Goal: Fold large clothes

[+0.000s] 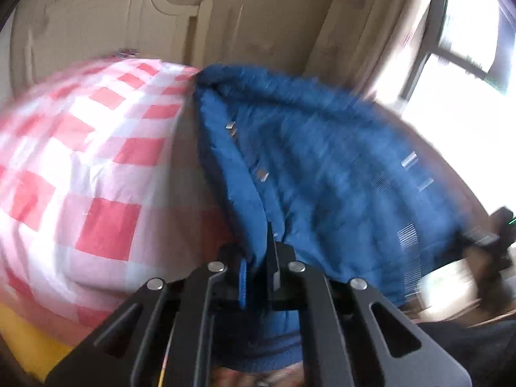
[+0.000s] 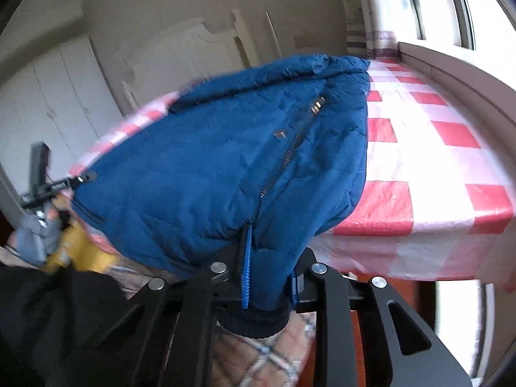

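At the near edge of the checked surface, both your left gripper and right gripper pinch the blue jacket hem, so its slippery padded cloth may slide out if you lift unevenly.

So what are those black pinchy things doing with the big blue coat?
A person is folding a puffy blue quilted jacket on a table with a red-and-white checked cloth. They hold tongs in each hand. The left tongs are shut on the jacket's near edge, and the right tongs are shut on its other near corner, by the dark knitted cuff. The rest of the jacket lies spread on the table.
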`<action>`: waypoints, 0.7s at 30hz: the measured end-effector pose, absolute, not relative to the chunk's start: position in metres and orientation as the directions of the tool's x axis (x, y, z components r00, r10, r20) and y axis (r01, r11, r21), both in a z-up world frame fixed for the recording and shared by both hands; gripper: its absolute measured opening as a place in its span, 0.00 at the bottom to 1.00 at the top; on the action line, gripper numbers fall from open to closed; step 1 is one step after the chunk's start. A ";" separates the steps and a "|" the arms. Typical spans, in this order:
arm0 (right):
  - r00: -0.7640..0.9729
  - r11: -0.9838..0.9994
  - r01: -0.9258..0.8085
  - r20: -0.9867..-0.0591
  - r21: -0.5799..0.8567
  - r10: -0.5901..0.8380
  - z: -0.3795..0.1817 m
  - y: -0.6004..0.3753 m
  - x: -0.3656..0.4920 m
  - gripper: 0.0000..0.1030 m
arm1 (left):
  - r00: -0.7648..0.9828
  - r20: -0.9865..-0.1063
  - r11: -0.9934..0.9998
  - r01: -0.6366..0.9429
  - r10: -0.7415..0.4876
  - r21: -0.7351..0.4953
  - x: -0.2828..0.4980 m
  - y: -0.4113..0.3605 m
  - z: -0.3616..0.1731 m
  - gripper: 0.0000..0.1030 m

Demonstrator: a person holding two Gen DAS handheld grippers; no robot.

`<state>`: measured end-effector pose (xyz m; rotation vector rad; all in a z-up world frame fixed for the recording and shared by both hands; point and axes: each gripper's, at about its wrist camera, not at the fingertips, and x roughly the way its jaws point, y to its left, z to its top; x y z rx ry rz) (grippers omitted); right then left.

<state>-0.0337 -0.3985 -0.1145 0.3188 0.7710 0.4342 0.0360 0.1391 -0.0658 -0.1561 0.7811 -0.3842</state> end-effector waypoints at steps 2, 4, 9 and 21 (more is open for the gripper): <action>0.666 0.811 -0.309 -0.496 0.497 0.557 -0.094 -0.409 -0.048 0.21 | 0.661 -0.603 0.894 0.296 -0.446 -0.338 0.024 0.154 -0.045 0.07; 0.700 0.766 -0.368 -0.384 0.527 0.602 -0.065 -0.419 -0.068 0.21 | 0.682 -0.547 0.869 0.309 -0.486 -0.387 0.012 0.165 -0.022 0.07; 0.759 0.732 -0.527 -0.146 0.432 0.634 0.021 -0.419 -0.113 0.20 | 0.747 -0.303 0.777 0.429 -0.592 -0.460 -0.035 0.190 0.055 0.07; 0.812 0.839 -0.261 -0.362 0.477 0.459 0.043 -0.417 0.087 0.21 | 0.793 -0.387 0.807 0.209 -0.470 -0.552 0.137 0.163 0.072 0.18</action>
